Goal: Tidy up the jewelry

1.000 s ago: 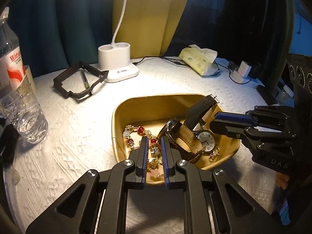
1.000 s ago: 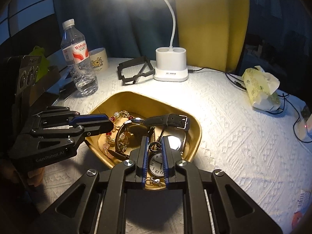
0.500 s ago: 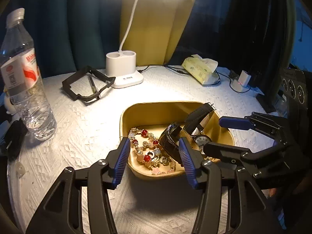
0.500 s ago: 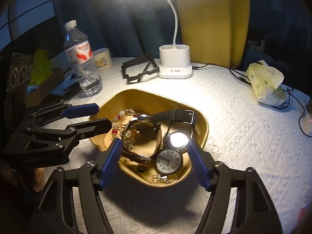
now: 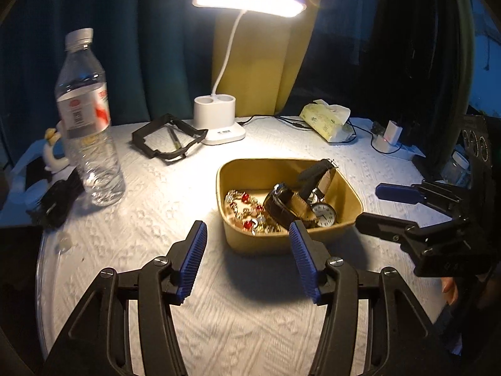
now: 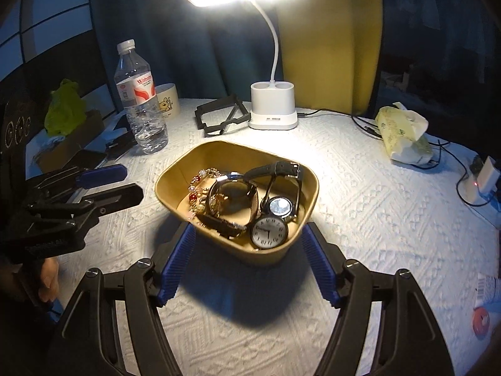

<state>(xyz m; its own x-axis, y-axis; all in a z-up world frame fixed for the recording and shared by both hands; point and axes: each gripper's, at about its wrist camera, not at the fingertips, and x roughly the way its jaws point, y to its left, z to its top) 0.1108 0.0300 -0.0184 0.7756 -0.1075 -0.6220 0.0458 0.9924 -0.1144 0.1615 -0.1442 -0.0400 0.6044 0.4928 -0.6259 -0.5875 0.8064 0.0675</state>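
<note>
Jewelry sits heaped in 1 mustard-yellow rounded-rectangular tray (image 6: 300,185) on the white textured tablecloth (image 6: 375,206), straight ahead of both our tools. Our left gripper (image 5: 247,260) has its blue-padded fingers spread wide and holds nothing; the tray's near corner lies just beyond its right fingertip, so the contents are ahead and slightly right of it. Our right gripper (image 6: 247,263) is equally spread and empty, its 2 fingers flanking the tray's near wall, 1 on each side, apparently not touching it.

Inside, nearest the right tool, lies a round white-faced pocket watch (image 6: 269,232), face up against the near wall. Just beyond it is a small black-strapped wristwatch (image 6: 279,205) whose strap arches up toward the far rim. To that tool's left of these is a larger brown-leather-strapped wristwatch (image 6: 233,202), resting on its side with the strap loop open; its long axis runs roughly along the right tool's line of sight. A gold beaded bracelet with red stones (image 5: 247,211) is bunched in the corner closest to the left tool.

We judge the bracelet the left gripper's natural pick, the pocket watch the right's. Tangling among straps and chain looks like the main risk.
</note>
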